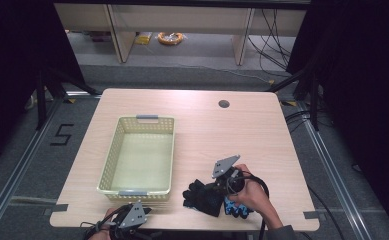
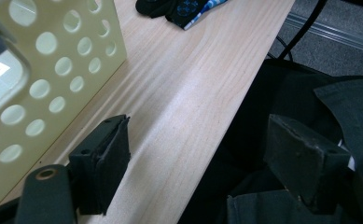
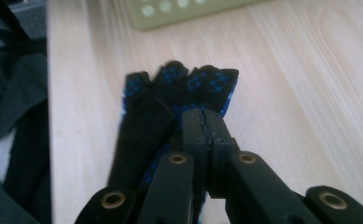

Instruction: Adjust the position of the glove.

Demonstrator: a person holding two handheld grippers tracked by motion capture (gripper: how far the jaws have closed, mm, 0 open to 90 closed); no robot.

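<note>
A pair of black gloves with blue dots (image 1: 204, 197) lies bunched near the table's front edge, right of the basket; they also lie at the top of the left gripper view as gloves (image 2: 179, 7). My right gripper (image 1: 209, 192) points down at them. In the right gripper view, its jaws are pressed together and the gripper (image 3: 206, 119) sits right over the glove fabric (image 3: 188, 86). Whether any cloth is pinched I cannot tell. My left gripper (image 1: 146, 209) rests at the front edge beside the basket. It stands open (image 2: 207, 158) with only bare table between its jaws.
A cream perforated basket (image 1: 111, 150) with grey handles stands on the left half of the wooden table (image 1: 222, 135); its wall (image 2: 53, 70) is close to the left gripper. A round cable hole (image 1: 224, 104) is at the back right.
</note>
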